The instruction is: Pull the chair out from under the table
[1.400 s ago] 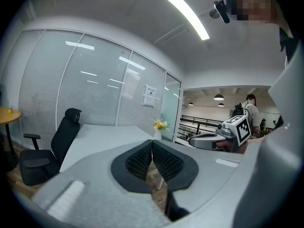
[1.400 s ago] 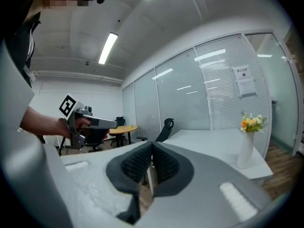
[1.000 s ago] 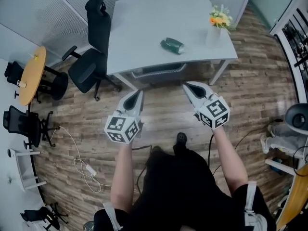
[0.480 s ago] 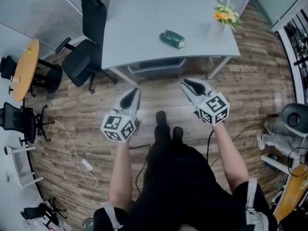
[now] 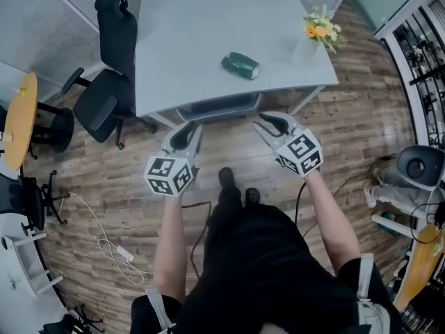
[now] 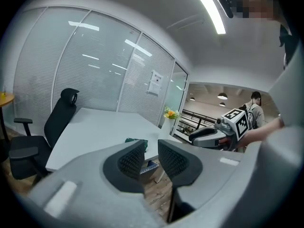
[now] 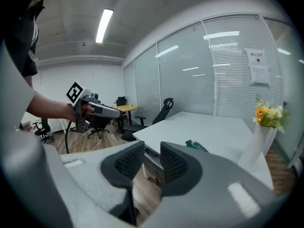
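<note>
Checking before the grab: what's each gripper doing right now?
Left gripper: open, empty, jaws just been opening.
Right gripper: open, empty, jaws just been opening.

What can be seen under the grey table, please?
Under the table, the top edge of the chair shows; its seat and legs are covered.

The chair (image 5: 219, 107) sits tucked under the near edge of the desk (image 5: 188, 33). On the desk, a can (image 5: 240, 65) lies near the middle and a vase of flowers (image 5: 309, 44) stands at the near right corner. An office chair (image 5: 108, 82) stands just beside the desk's left side, with a round table (image 5: 19, 120) further left.
</note>
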Tool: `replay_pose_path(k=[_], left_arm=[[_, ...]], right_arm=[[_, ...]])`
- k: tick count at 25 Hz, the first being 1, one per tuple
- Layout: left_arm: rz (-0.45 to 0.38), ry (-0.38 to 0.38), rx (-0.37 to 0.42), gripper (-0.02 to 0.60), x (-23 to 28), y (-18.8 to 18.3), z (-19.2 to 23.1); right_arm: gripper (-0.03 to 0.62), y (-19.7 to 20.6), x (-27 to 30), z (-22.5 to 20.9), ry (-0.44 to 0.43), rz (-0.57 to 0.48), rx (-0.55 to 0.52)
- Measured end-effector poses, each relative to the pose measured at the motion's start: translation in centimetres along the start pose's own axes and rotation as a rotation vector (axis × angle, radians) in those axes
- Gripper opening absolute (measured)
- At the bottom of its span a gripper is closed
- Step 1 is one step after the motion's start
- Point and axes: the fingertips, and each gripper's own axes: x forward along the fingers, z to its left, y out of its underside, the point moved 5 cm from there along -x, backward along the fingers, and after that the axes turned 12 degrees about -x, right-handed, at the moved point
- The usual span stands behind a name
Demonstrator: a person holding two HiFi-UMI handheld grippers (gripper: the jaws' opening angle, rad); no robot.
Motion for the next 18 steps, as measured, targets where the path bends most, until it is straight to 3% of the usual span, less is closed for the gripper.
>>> replay_pose_path(k=[9,18], left_arm=[[0.103,0.043,0.053,0.13,3.9,-1.0,6.6],[0.28,0.072,0.142,0.149,6.9,1.6,9.0]], right_arm=[[0.115,0.8,5.4,-1.4,0.006,0.117,-0.023],[0.121,4.1,7.3,-2.3,0.01,0.219,-0.004]])
